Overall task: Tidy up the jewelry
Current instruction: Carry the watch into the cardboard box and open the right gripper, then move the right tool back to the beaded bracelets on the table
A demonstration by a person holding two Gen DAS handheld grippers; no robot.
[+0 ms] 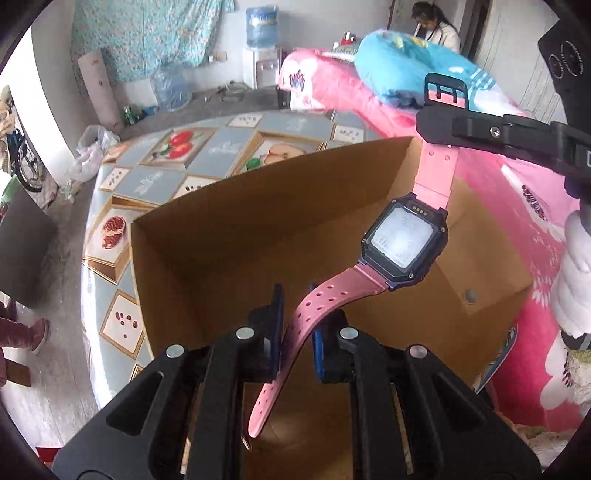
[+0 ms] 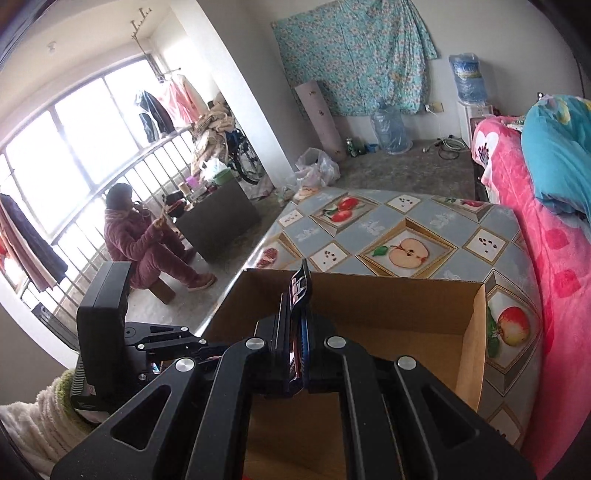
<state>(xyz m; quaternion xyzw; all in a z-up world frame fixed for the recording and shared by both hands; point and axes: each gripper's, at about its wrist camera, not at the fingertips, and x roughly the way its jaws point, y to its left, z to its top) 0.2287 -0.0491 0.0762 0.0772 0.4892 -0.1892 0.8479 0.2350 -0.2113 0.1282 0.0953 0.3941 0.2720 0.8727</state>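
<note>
A pink-strapped watch (image 1: 402,240) with a dark square case hangs stretched between both grippers above an open cardboard box (image 1: 258,206). My left gripper (image 1: 297,314) is shut on the perforated strap end, whose tip dangles below the pads. My right gripper (image 1: 439,127) comes in from the upper right, shut on the buckle end. In the right wrist view the right gripper (image 2: 295,317) pinches the strap edge-on, and the buckle (image 2: 300,286) sticks up above the fingers. The box (image 2: 388,295) lies right below; its inside looks bare where it shows.
The box stands on a round table with a fruit-print cloth (image 2: 406,218). A bed with a pink blanket (image 1: 517,221) borders the table on the right. A white-gloved hand (image 1: 572,280) holds the right tool. One person sits by the window (image 2: 144,240), another (image 1: 436,26) behind the bed.
</note>
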